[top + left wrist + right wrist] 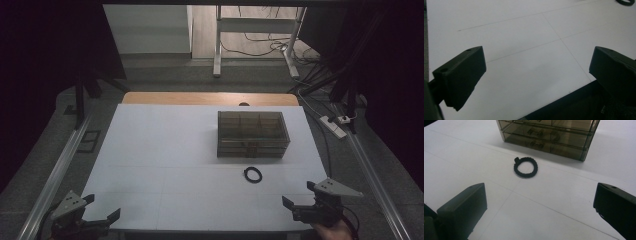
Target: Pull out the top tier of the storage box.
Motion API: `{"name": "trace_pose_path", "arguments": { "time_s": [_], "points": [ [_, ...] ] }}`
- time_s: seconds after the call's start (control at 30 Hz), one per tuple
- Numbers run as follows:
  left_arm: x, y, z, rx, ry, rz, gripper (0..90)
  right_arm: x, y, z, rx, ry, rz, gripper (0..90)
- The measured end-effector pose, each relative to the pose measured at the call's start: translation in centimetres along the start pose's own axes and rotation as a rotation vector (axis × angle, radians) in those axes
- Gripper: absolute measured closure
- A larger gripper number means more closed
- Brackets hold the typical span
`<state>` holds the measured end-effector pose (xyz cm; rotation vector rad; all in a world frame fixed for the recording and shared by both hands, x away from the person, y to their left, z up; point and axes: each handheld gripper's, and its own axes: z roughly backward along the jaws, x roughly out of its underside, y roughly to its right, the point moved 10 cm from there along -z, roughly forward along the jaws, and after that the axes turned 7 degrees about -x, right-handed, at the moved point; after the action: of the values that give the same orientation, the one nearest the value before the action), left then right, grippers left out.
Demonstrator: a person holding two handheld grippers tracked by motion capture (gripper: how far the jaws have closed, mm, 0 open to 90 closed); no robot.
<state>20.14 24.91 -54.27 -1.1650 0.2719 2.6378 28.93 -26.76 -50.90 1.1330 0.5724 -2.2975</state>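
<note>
A smoky see-through drawer box point(253, 133) point(549, 137) stands on the white table top, right of centre. In front of it lies a black braided ring point(253, 174) point(525, 167), flat on the table. My right gripper point(299, 196) point(539, 207) hovers at the table's near right corner, open, jaws wide with nothing between them; the ring lies ahead of it. At the near left corner my left gripper point(104, 206) point(536, 77) is open too, over bare table by the front edge. The ring's edge point(625, 2) peeks in at the top right of the left gripper view.
The white table top point(165, 150) has a wooden strip along its far edge. Metal rails run down both sides. A power strip point(334, 125) and cables lie on the floor at the right, and a white frame stands behind the table.
</note>
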Motion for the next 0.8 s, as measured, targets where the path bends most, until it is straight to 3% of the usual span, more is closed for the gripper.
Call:
{"name": "trace_pose_path", "arguments": {
  "time_s": [0.4, 0.8],
  "points": [
    [0.1, 0.37, -0.18, 0.061, -0.021, -0.004, 0.9, 0.04, -0.66, -0.05, -0.053, -0.005, 0.034, 0.0],
    [0.08, 0.48, -0.17, 0.103, -0.026, 0.0, 1.5, 0.1, -0.8, -0.1, -0.058, -0.012, 0.046, 0.0]
  ]
}}
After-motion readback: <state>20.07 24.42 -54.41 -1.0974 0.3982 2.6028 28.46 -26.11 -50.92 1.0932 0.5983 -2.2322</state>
